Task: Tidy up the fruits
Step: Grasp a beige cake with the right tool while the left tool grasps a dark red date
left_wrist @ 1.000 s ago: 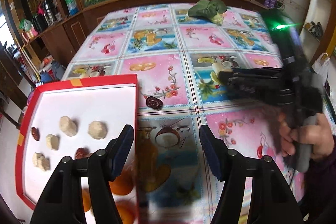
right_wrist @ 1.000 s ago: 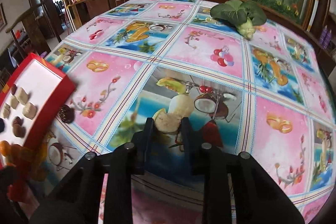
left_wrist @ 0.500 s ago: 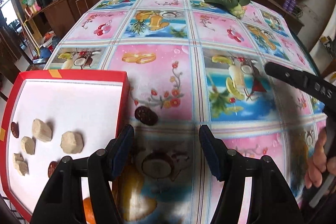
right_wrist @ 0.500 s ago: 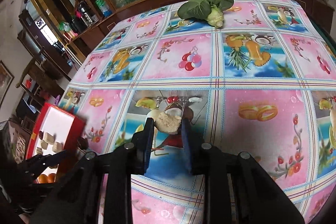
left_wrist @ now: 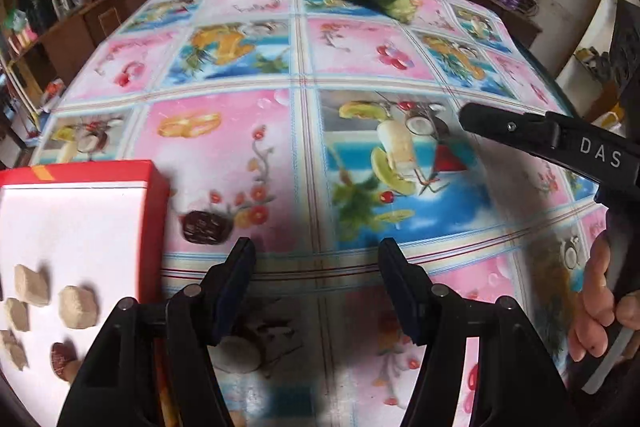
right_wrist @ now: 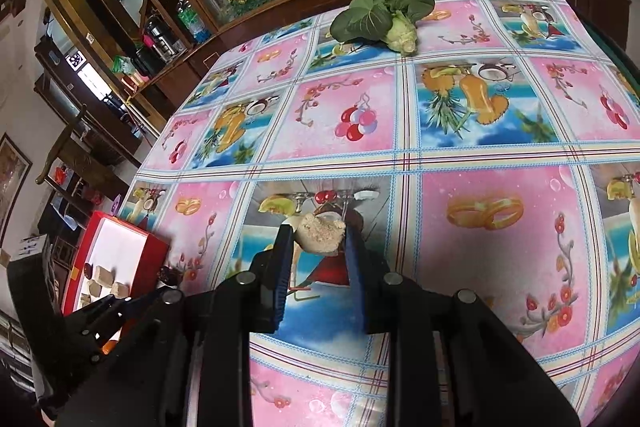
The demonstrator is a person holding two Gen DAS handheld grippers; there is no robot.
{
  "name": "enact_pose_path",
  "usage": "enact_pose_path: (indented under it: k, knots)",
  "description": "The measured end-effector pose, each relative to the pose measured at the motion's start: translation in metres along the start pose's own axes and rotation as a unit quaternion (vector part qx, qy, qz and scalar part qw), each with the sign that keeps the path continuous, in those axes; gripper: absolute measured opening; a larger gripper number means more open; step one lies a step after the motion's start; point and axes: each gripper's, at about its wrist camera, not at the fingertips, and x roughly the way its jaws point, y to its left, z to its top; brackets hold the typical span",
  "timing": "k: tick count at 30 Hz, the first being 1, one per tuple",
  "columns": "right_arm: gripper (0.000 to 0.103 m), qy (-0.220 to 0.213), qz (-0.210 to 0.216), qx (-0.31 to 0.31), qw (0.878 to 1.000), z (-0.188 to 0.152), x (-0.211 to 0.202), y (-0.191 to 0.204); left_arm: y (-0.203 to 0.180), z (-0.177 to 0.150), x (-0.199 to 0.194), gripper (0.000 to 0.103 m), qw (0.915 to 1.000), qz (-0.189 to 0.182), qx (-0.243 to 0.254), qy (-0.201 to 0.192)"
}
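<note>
R gripper: I've lifted the beige chunk off the tablecloth, pulled back.
L gripper: I swung fwd; red date now nearer.

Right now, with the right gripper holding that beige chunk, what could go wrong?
1. The crumbly beige chunk sits only at the tips of the right gripper; it could slip or break on the way to the red-rimmed white tray.
2. The open left gripper hovers by the tray's near edge; the two grippers may collide there.
3. The dark wrinkled date beside the tray might get knocked.
</note>
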Motion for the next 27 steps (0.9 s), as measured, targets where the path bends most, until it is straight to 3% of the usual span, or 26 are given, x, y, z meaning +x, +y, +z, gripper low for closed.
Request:
enact_pose_path:
  k: [9,13,17,21,27]
  knots:
    - [0.028,0.005,0.004,0.004,1.0,0.0,0.002,-0.002,0.015,-0.007,-0.015,0.063,0.9991,0.037,-0.016,-0.014]
    - [0.028,0.009,0.007,0.008,1.0,-0.002,0.004,-0.003,0.016,0.005,-0.005,0.063,0.9988,0.048,0.004,-0.006]
    - [0.028,0.01,0.008,0.009,1.0,-0.002,0.004,-0.003,0.024,0.012,0.011,0.058,0.999,0.039,-0.002,0.021]
    - [0.028,0.008,0.007,0.009,1.0,-0.002,0.005,-0.003,0.021,0.013,0.013,0.051,0.9995,0.027,0.007,0.012]
    - [0.028,0.013,0.01,0.011,1.0,-0.002,0.006,-0.004,0.007,0.016,0.015,0.051,0.9992,0.021,0.031,0.008]
